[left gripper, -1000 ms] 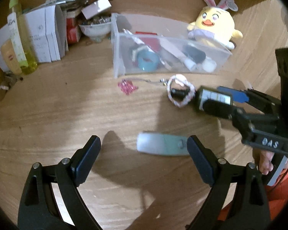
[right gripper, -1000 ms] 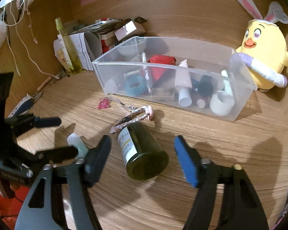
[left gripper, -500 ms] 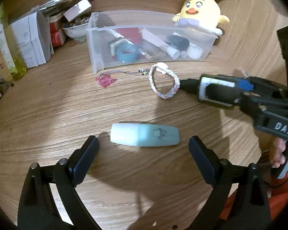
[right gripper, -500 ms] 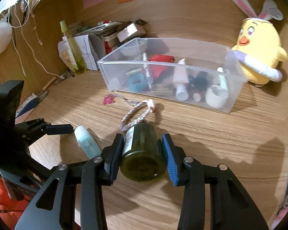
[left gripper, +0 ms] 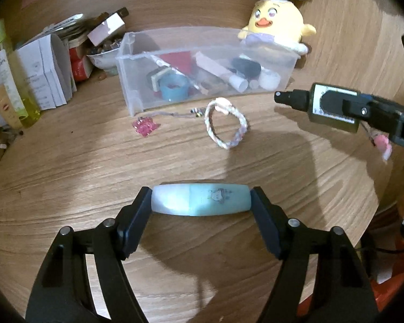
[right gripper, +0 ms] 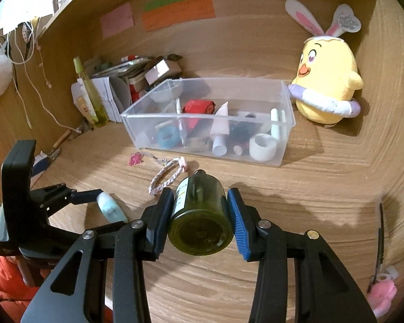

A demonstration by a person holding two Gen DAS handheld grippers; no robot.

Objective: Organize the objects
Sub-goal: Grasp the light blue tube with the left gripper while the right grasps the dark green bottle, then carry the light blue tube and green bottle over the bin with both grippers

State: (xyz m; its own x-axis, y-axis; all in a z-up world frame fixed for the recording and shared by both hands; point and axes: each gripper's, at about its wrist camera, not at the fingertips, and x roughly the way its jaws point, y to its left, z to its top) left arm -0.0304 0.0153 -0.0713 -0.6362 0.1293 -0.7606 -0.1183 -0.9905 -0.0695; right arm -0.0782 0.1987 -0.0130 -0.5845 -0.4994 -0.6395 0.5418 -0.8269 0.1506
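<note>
You have a pale mint tube (left gripper: 200, 199) lying crosswise on the counter (left gripper: 94, 167), a small print on its greener half, its two ends touching the fingers (left gripper: 137, 226). You hold a dark green glass bottle (right gripper: 200, 215) with a white label and black nozzle, tilted neck-forward, off the counter. A braided pastel bracelet (left gripper: 226, 123) and a pink charm (left gripper: 145, 127) lie just before the clear bin (left gripper: 129, 99).
</note>
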